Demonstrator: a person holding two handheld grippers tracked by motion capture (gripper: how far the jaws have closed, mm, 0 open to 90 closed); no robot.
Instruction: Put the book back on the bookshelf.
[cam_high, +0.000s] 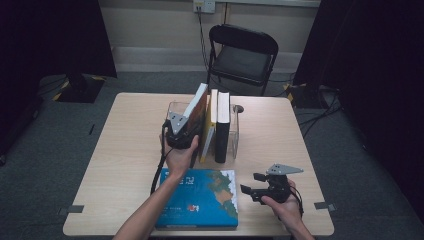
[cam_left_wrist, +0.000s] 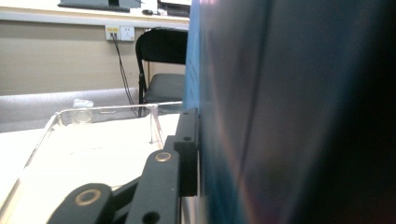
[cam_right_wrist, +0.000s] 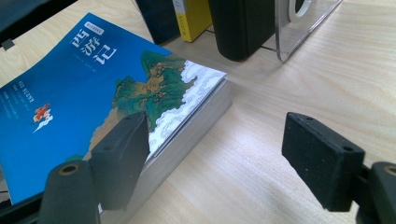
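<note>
— Status on the left gripper (cam_high: 191, 122)?

— Clenched on a book (cam_high: 198, 106), just left of centre in the high view. The book stands tilted inside the clear holder (cam_high: 175, 107), its top leaning toward the upper left of the frame. In the left gripper view one black jaw lies flat against the book's cover; the other jaw is hidden behind the book.

— What else is in that holder?

— Two more books stand upright to the right of the tilted one: a yellow book (cam_high: 208, 137), then a black book (cam_high: 222, 131) beside it. The held book's foot sits close to the yellow one, and its top leans away from it.

— And the right gripper (cam_high: 251, 183)?

— Released. It hangs in the lower right of the high view, jaws spread wide with nothing between them. The right gripper view shows both pads over bare table (cam_right_wrist: 289, 79).

— Anything near it?

— A blue book (cam_high: 200, 200) lies flat at the bottom centre of the high view, cover up, with mountains and white clouds painted on it. Its corner sits just beside the right gripper's nearer jaw, not touching as far as I can see.

— Behind the table?

— A black folding chair (cam_high: 242, 55) at the top centre.
</note>
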